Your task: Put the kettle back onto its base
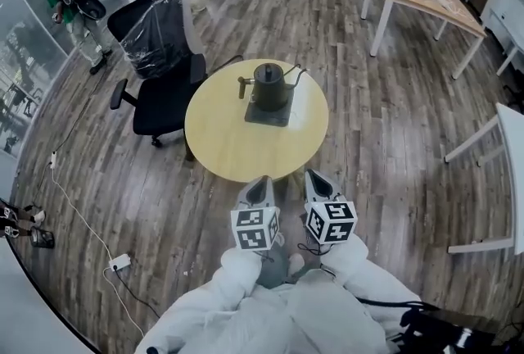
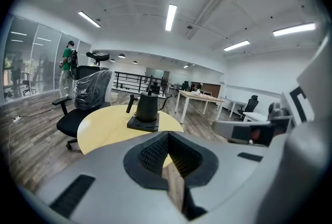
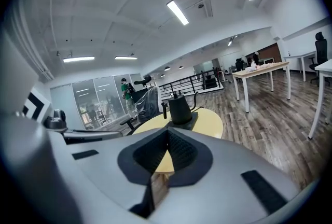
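Kettle [image 1: 269,86]: dark gooseneck pot standing upright on its base, spout to the head view's right, handle to its left. It looks properly seated, so the task appears complete.
Base [image 1: 270,113]: dark square slab on the far half of the table, with the kettle centred on it.
Table [image 1: 221,139]: round yellow top, bare apart from these two.
Left gripper [image 1: 260,184]: jaws closed on nothing, just off the table's near edge, well apart from the kettle.
Right gripper [image 1: 317,182]: likewise closed and empty, beside the left; probably idle because nothing needs carrying.
Chair [image 1: 164,94]: black, plastic-wrapped back, beside the table's far left.
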{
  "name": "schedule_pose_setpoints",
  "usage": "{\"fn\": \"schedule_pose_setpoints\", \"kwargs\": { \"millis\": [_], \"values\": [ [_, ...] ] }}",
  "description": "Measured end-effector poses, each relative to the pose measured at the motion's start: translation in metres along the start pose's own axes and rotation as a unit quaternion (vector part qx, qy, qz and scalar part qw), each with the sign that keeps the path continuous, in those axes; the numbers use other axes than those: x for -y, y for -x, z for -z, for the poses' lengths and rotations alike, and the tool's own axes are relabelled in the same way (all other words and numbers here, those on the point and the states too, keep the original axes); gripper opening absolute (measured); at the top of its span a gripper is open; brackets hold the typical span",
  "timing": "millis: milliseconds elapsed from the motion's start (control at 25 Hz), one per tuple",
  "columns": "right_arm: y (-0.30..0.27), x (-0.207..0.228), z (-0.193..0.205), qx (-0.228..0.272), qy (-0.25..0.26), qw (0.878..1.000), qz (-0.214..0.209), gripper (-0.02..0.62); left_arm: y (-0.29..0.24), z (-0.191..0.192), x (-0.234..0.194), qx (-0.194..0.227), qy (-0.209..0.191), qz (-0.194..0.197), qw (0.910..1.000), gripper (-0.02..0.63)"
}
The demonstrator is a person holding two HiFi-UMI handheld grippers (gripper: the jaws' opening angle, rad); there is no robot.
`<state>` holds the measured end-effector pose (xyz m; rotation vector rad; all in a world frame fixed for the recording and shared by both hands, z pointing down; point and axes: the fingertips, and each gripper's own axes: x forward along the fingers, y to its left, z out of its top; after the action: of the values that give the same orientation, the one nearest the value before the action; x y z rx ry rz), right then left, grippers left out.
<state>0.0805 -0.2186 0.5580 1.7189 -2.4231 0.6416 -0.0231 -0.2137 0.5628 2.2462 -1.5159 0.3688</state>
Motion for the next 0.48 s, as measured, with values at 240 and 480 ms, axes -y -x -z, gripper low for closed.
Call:
{"fn": "schedule_pose_setpoints", "kwargs": {
  "millis": [240,480],
  "values": [
    [0.013,-0.013,-0.023,0.018,0.012,1.0,-0.007,0.012,0.021,-0.023,0.017,0.025,-0.02,0.008,0.9994,0.0],
    [0.006,-0.034,-0.033,0.03,0.031,0.999,-0.014,0.012,0.024,-0.025,0.001,0.029,-0.03,-0.001,0.9991,0.0]
  ]
}}
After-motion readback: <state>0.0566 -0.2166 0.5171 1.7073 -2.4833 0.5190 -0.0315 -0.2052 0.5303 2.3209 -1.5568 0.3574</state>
